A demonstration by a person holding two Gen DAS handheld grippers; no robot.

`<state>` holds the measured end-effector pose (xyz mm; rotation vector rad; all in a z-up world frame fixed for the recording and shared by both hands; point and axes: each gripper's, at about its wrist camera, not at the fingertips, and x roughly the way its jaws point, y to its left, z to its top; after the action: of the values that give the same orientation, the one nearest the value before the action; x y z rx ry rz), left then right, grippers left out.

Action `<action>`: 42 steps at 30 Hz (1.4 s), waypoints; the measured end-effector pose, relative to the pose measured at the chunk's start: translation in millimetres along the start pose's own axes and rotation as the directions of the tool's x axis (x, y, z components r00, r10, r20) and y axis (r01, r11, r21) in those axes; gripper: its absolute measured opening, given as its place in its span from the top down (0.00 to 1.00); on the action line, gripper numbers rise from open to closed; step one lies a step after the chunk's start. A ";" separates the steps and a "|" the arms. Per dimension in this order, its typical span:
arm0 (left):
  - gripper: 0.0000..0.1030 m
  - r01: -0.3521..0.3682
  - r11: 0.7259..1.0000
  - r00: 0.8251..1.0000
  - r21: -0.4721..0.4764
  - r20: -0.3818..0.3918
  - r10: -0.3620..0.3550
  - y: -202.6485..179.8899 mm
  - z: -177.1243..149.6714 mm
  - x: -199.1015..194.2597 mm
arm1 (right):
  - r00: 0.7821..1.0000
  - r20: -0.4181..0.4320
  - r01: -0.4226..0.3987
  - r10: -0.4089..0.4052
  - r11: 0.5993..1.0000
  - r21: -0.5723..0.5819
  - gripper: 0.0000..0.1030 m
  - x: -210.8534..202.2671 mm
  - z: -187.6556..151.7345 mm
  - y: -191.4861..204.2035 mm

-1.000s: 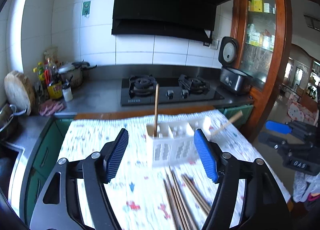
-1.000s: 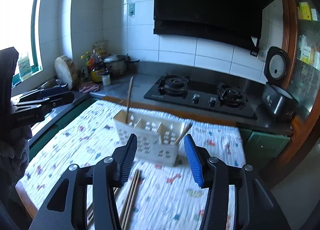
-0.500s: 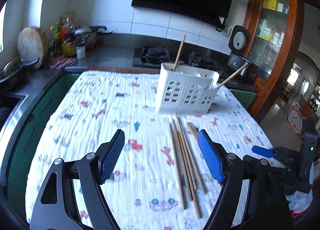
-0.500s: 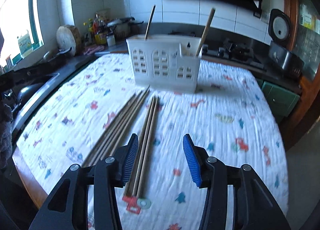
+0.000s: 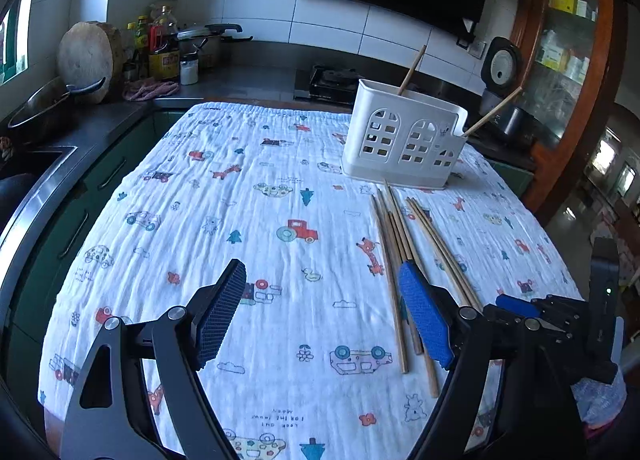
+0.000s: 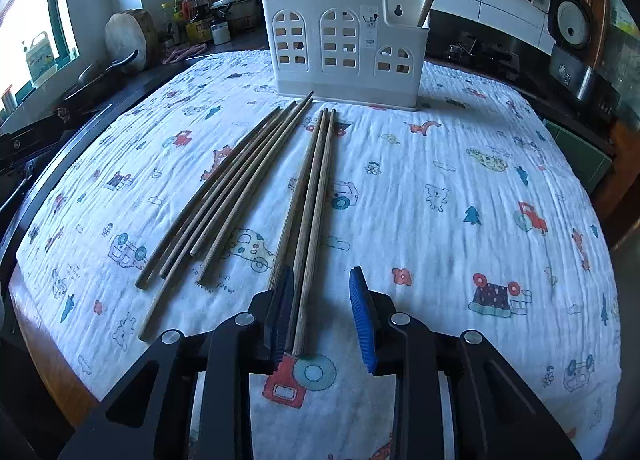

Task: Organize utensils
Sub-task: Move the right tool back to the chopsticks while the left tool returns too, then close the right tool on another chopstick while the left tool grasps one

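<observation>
A white plastic utensil holder [image 6: 344,46] stands at the far side of the table with two wooden chopsticks upright in it; it also shows in the left wrist view [image 5: 404,140]. Several loose wooden chopsticks [image 6: 236,184] lie on the printed cloth in front of it. A group of three chopsticks [image 6: 316,188] runs toward my right gripper [image 6: 324,316], which is open low over the cloth with their near ends between its jaws. My left gripper [image 5: 324,312] is open and empty above the cloth, left of the chopsticks [image 5: 404,256].
The table carries a white cloth with cartoon prints [image 6: 460,188]. Behind it are a gas stove [image 5: 332,78], a rice cooker [image 6: 568,44], bottles and a pot [image 5: 168,52] on the counter, a sink [image 5: 28,164] at left and a wooden cabinet [image 5: 568,60] at right.
Both grippers dropped from high above the holder toward the cloth. The right gripper came down over the near ends of the three chopsticks. The left gripper lowered and drew back.
</observation>
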<state>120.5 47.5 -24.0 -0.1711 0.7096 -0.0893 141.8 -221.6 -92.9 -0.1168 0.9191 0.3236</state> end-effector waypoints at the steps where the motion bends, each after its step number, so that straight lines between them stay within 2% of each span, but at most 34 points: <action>1: 0.24 0.000 1.000 1.000 -0.006 -0.004 0.000 2.0 -1.8 0.9 | 1.000 -0.003 0.000 0.000 1.000 0.001 0.78 1.4 0.3 -0.3; 11: 0.24 -0.013 0.999 0.999 -0.046 -0.033 0.012 15.3 -14.1 7.8 | 1.000 -0.022 0.008 -0.009 1.000 -0.019 0.85 9.3 6.7 2.7; 19: 0.24 -0.009 0.999 0.999 -0.047 -0.049 0.007 14.8 -20.3 10.5 | 0.999 -0.037 0.026 -0.028 0.999 -0.040 0.86 18.2 7.0 5.8; 24: 0.24 -0.002 1.000 0.997 -0.025 -0.072 0.000 5.9 -27.1 15.2 | 0.999 -0.032 0.026 -0.027 0.999 -0.023 0.93 16.3 5.1 0.9; 32: 0.26 0.044 0.999 0.990 0.010 -0.134 -0.043 -20.5 -37.7 32.1 | 0.999 -0.023 0.030 -0.030 1.000 -0.001 0.94 11.2 0.7 -8.1; 39: 0.50 0.095 0.995 0.975 0.039 -0.205 -0.085 -47.8 -45.1 56.9 | 1.000 -0.017 0.020 -0.020 1.000 0.012 0.94 8.5 -2.2 -14.0; 41: 0.63 0.111 0.993 0.970 0.043 -0.221 -0.099 -52.9 -45.6 63.6 | 1.000 -0.016 0.016 -0.016 1.000 0.016 0.94 8.1 -3.4 -15.3; 42: 0.66 0.115 0.992 0.968 0.043 -0.229 -0.102 -54.8 -45.5 66.9 | 1.000 -0.014 0.014 -0.014 1.000 0.017 0.94 8.0 -3.8 -15.7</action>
<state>140.0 -21.3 -90.6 -0.1473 0.9248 -0.2360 148.4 -235.6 -102.2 -0.1098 0.9343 0.3022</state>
